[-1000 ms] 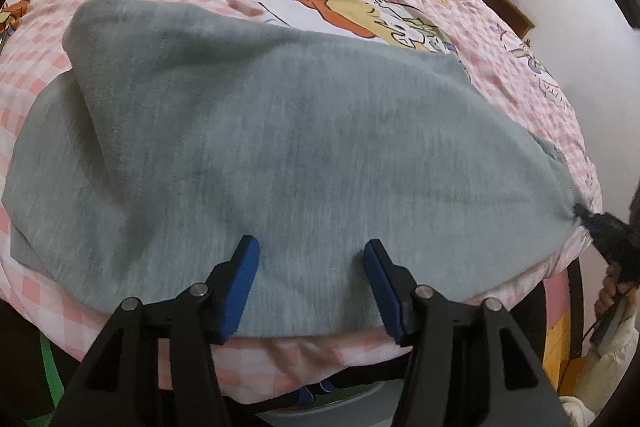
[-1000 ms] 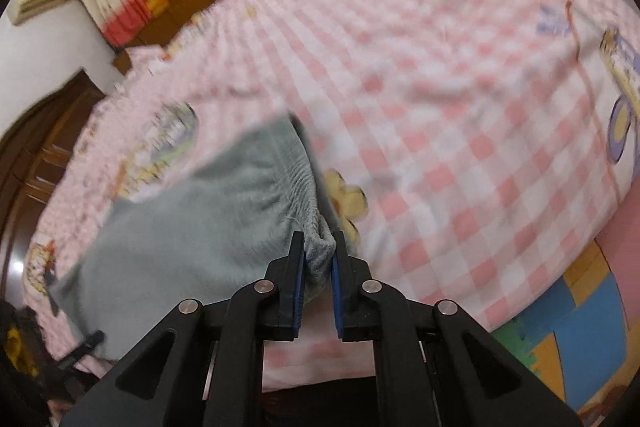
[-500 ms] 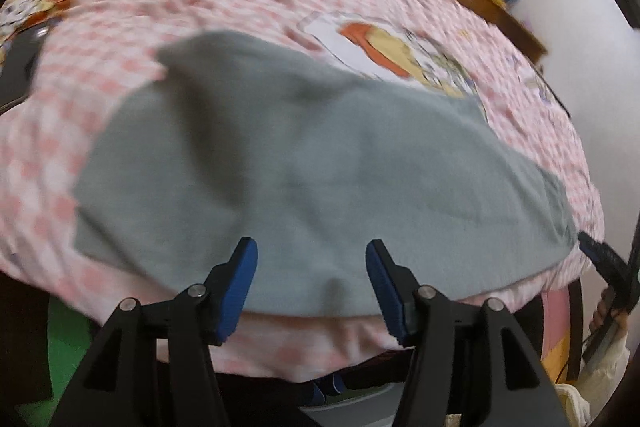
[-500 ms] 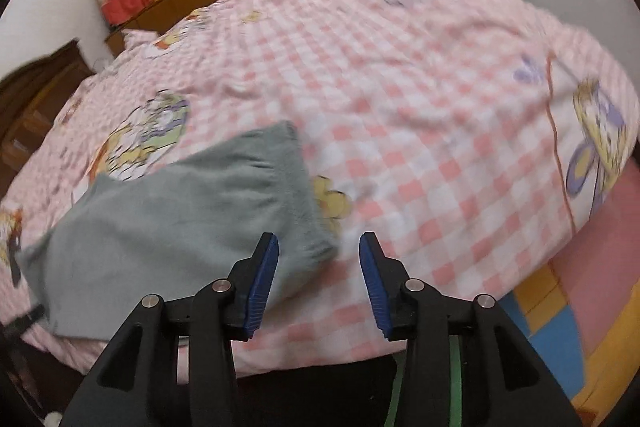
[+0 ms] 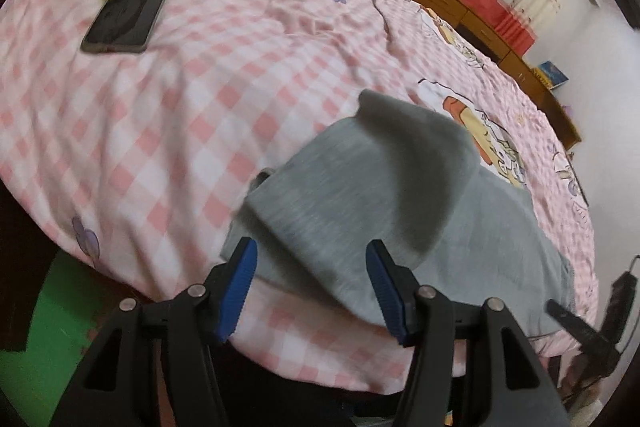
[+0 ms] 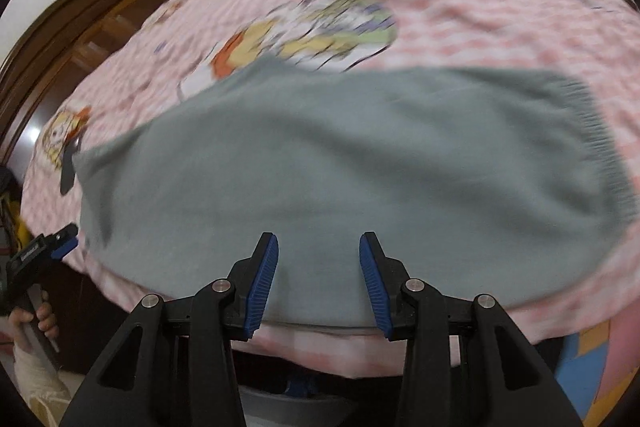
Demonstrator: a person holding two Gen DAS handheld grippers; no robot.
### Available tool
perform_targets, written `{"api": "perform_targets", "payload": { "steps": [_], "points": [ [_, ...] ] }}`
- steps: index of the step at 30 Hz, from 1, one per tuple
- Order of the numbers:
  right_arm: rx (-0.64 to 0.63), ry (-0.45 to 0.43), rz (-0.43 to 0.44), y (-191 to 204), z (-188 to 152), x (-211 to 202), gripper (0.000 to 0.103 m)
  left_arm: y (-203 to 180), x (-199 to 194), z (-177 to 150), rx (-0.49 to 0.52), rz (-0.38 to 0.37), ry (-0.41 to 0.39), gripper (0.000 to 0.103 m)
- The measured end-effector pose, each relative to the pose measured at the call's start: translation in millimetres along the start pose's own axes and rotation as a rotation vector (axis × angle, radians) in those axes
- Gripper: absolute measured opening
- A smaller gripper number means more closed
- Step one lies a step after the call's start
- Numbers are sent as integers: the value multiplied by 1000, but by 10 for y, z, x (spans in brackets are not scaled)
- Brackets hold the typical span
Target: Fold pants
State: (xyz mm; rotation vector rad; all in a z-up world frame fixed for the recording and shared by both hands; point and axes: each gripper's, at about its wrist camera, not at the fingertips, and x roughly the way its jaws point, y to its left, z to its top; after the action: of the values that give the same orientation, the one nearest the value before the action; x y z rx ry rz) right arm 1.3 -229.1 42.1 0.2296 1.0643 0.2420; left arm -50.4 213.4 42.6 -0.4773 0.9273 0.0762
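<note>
Bed [image 5: 168, 131] with pink check cover fills both views. Gray pants [image 6: 340, 163] lie near its front edge, folded lengthwise by the look of it; ribbed waistband to the right in the right wrist view, leg end bunched and doubled over in the left. Phone [image 5: 126, 15] lies well apart, far left.

Your left gripper [image 5: 312, 281]: fingers apart, over the leg end, nothing held. Your right gripper [image 6: 318, 275]: fingers apart, over the front edge of the cloth, nothing held.

Step in hand, as judged: between folds. Next move calls for flattening the leg end, then pinching it and carrying it toward the waistband.
</note>
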Motion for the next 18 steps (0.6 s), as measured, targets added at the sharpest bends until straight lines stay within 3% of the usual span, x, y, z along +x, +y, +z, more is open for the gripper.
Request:
{"api": "perform_targets", "payload": {
  "steps": [5, 15, 17, 18],
  "points": [
    [-47, 24, -51, 204, -73, 247, 45, 36, 74, -28, -10, -73, 12, 58],
    [-42, -2, -31, 154, -121, 259, 49, -138, 349, -45, -19, -158, 23, 57],
    [-55, -10, -37, 172, -127, 261, 50, -162, 367, -33, -24, -156, 15, 45],
    [-61, -12, -40, 184, -131, 258, 50, -182, 361, -27, -24, -161, 12, 18]
  ]
}}
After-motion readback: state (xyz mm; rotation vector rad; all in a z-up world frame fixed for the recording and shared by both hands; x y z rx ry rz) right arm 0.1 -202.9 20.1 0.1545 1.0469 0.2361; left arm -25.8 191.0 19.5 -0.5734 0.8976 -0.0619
